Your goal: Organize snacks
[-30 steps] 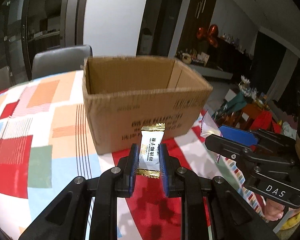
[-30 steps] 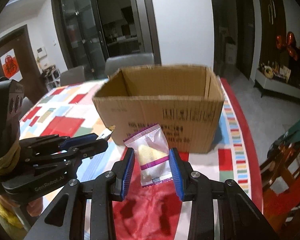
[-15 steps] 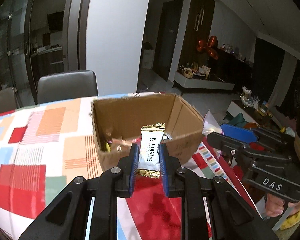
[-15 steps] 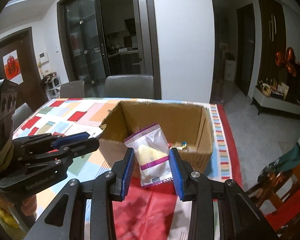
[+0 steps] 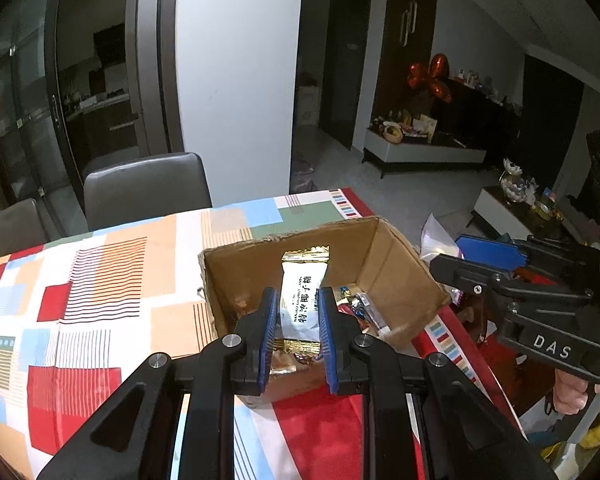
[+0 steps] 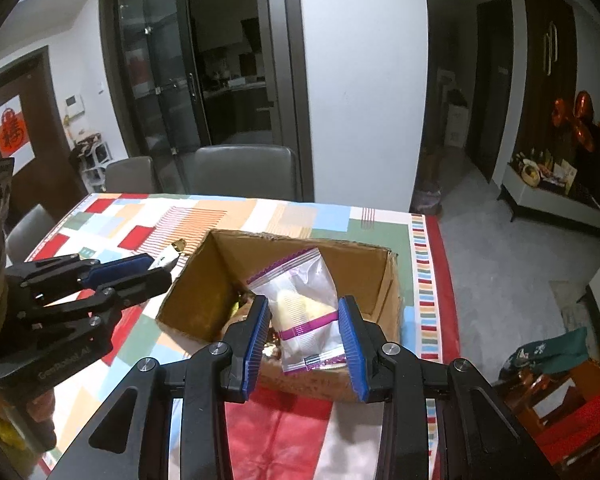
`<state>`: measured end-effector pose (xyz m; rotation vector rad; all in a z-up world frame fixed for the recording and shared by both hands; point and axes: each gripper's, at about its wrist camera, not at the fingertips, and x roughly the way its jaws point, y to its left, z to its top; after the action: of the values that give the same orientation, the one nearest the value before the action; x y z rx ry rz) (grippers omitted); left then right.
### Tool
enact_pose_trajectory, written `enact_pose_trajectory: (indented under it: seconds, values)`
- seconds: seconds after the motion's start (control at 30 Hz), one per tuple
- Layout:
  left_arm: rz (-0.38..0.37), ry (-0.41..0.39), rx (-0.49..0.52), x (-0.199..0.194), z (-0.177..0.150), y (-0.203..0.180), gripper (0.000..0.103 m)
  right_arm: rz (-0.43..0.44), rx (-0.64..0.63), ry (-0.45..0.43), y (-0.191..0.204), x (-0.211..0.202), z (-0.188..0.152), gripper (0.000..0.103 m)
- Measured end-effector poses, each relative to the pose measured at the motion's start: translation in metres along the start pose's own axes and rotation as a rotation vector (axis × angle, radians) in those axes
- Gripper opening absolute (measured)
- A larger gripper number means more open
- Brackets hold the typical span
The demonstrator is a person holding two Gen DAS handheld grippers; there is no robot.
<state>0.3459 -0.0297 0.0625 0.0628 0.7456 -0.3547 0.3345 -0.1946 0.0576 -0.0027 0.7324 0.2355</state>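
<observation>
My left gripper [image 5: 298, 312] is shut on a white candy packet with gold ends [image 5: 302, 300], held upright above the open cardboard box [image 5: 400, 276]. Several wrapped snacks [image 5: 356, 308] lie on the box floor. In the right wrist view, my right gripper [image 6: 304, 316] is shut on a clear pouch with purple trim [image 6: 304, 308] holding a pale yellow snack, also over the cardboard box [image 6: 196, 284]. The left gripper [image 6: 100, 276] shows at that view's left with the candy tip poking out. The right gripper [image 5: 500, 264] appears at the right of the left wrist view.
The box stands near the right end of a table under a patchwork tablecloth [image 5: 100, 280]. Grey chairs [image 5: 146, 188] stand at the far side. A hand [image 5: 572, 392] holds the right gripper's handle. Cluttered low furniture [image 6: 556, 364] sits beyond the table's right edge.
Both grippers have risen and moved forward with their snacks. The box, seen side-on before, now shows from above with its inside and contents visible under both packets.
</observation>
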Motion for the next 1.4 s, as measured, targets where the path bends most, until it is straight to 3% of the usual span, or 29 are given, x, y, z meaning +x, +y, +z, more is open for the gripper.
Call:
enact_pose_trajectory:
  seconds: [0.17,0.23,0.27,0.37,0.6,0.87,1.1,1.4]
  values:
    - [0.02,0.035,-0.009,0.014,0.016,0.003,0.022,-0.005,0.01,0.056,-0.006,0.018,0.014,0.037]
    - [0.051,0.04,-0.011,0.017,0.02,0.002,0.035,-0.012,0.012,0.073,-0.007,0.022,0.017,0.038]
    - [0.072,0.039,-0.018,0.017,0.02,0.002,0.052,-0.025,0.018,0.08,-0.008,0.024,0.018,0.041]
    - [0.119,0.006,-0.021,0.013,0.019,0.003,0.057,-0.068,0.042,0.093,-0.013,0.027,0.019,0.063]
    - [0.179,-0.014,-0.036,-0.004,0.005,0.005,0.07,-0.087,0.056,0.113,-0.012,0.021,0.006,0.074]
    - [0.198,-0.052,-0.039,-0.03,-0.029,-0.003,0.077,-0.074,0.041,0.069,0.002,-0.005,-0.022,0.08]
    - [0.213,-0.122,-0.034,-0.058,-0.052,-0.013,0.089,-0.057,0.083,0.016,0.004,-0.035,-0.047,0.081]
    - [0.272,-0.207,0.001,-0.092,-0.089,-0.033,0.1,-0.11,0.073,-0.089,0.011,-0.074,-0.082,0.087]
